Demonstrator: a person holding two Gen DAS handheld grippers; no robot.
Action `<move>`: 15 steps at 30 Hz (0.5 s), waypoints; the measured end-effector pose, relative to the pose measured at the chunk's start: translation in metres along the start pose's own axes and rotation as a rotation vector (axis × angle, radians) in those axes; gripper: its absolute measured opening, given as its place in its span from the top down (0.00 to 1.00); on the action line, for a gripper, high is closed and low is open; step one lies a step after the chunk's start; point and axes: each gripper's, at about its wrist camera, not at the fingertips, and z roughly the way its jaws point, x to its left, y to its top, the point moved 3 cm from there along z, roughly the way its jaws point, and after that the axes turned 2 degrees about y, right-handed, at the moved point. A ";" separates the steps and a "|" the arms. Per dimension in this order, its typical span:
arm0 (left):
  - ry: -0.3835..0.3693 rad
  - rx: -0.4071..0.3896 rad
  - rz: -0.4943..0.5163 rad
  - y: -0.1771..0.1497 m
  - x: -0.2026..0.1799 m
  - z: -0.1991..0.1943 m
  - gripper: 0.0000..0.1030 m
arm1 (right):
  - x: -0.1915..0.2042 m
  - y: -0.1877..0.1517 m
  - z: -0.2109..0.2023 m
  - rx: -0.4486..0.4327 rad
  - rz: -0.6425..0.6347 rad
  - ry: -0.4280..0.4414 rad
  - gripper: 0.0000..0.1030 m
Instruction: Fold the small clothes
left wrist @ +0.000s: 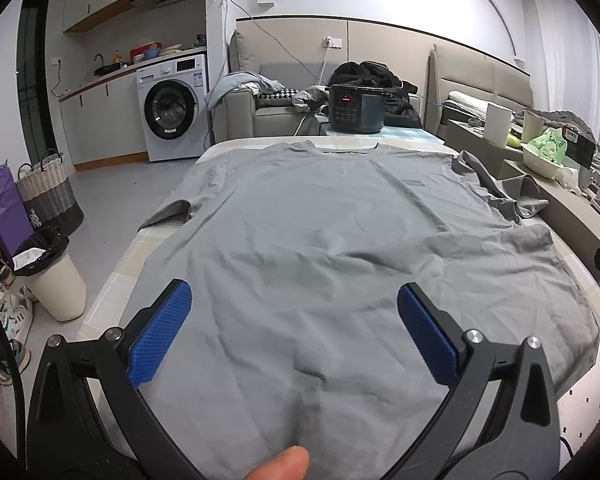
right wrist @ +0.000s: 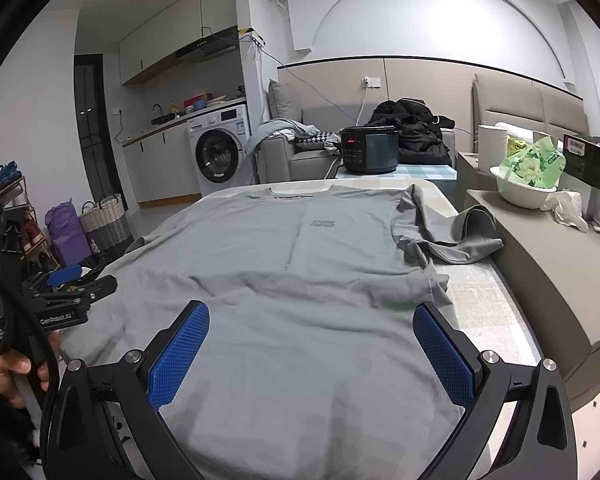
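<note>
Left wrist view: both released claws, left claw (left wrist: pixel 294 334) and right claw (right wrist: pixel 310 354), hover above a flat grey cotton T-shirt (left wrist: pixel 320 220); each should pinch a near hem corner evenly.

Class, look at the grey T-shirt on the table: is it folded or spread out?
Spread out: the grey T-shirt lies flat, collar at the far edge, one sleeve crumpled, no folds made.

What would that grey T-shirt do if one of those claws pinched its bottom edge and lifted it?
The grey T-shirt would probably droop and drag rather than rise flat: it lies limp and creased on the table. It looks thin, so likely light. Its bunched sleeve would probably trail behind. Both the left gripper and right gripper hang open above it.
</note>
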 end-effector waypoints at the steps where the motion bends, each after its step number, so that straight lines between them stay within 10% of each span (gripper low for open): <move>1: -0.001 0.001 -0.002 -0.001 0.001 0.000 0.01 | 0.000 0.000 -0.001 -0.001 0.001 -0.002 0.00; 15: -0.026 -0.010 -0.019 0.000 0.000 -0.006 0.01 | 0.002 -0.005 0.000 0.030 -0.012 -0.009 0.00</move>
